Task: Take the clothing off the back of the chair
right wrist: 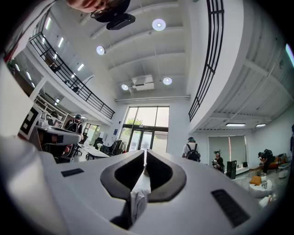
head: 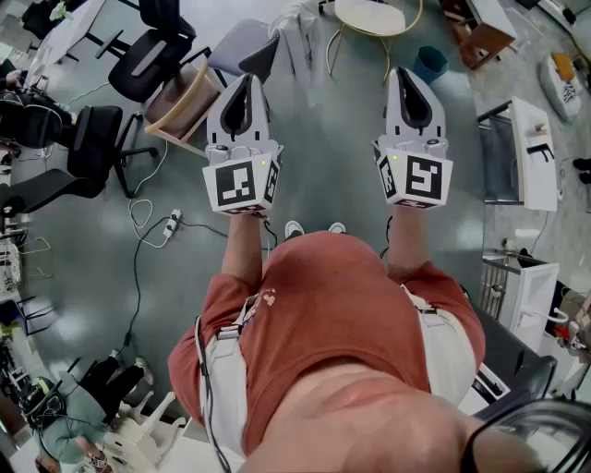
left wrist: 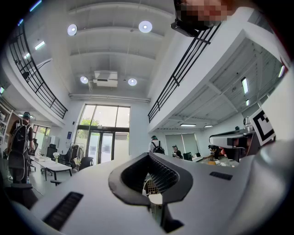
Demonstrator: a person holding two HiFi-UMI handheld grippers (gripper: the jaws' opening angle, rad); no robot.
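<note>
A pale garment [head: 297, 39] hangs over a chair [head: 242, 46] at the top of the head view, ahead of both grippers and apart from them. My left gripper [head: 247, 79] is held out in front of me with its tips together and nothing in it; in the left gripper view its jaws [left wrist: 149, 155] close into a loop against the hall. My right gripper [head: 404, 74] is level with it, shut, with only a thin slit between the jaws [right wrist: 144, 152]. A scrap of pale cloth [right wrist: 136, 202] shows low through that slit; I cannot tell what it is.
A wooden chair [head: 180, 100] and black office chairs [head: 146, 57] stand to the left. A power strip [head: 171, 224] and cables lie on the floor. A round table [head: 369, 17], a teal bin [head: 429, 63] and a white cabinet [head: 531, 152] are to the right. People stand far off [right wrist: 192, 151].
</note>
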